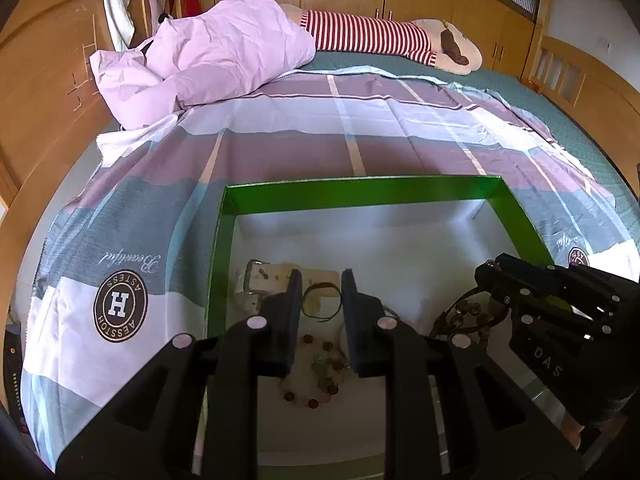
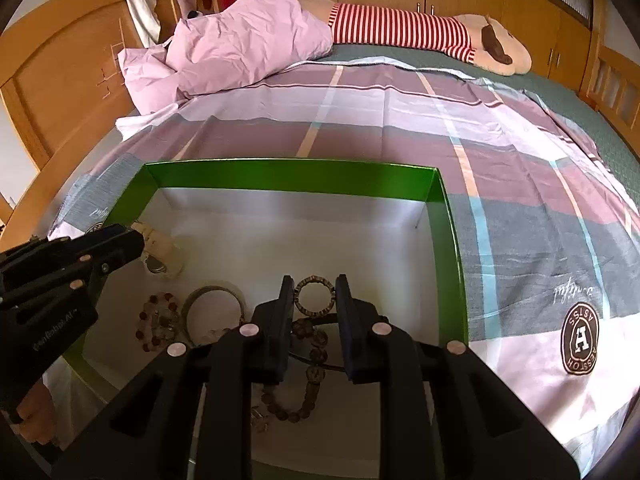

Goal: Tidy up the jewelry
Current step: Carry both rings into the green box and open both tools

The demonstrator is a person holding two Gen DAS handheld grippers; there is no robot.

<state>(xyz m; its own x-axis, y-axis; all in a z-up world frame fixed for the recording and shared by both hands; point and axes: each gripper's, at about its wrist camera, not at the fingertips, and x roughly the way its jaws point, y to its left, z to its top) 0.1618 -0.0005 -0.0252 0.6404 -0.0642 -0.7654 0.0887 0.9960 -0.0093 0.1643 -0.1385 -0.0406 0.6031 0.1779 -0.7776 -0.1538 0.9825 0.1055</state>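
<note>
An open green box with a white floor stands on the bedspread and holds the jewelry. My left gripper hovers over its left part, jaws a little apart with nothing between them. Under it lie a thin dark bangle, a red-and-pale beaded bracelet and a white strap with a metal buckle. My right gripper is over the box's right part, open. A patterned ring shows between its tips on the floor, joined to a dark disc necklace.
The box sits on a plaid pink, grey and white sheet over a green bed. A crumpled pink duvet and a striped plush toy lie at the far side. Wooden headboard and cupboards surround the bed.
</note>
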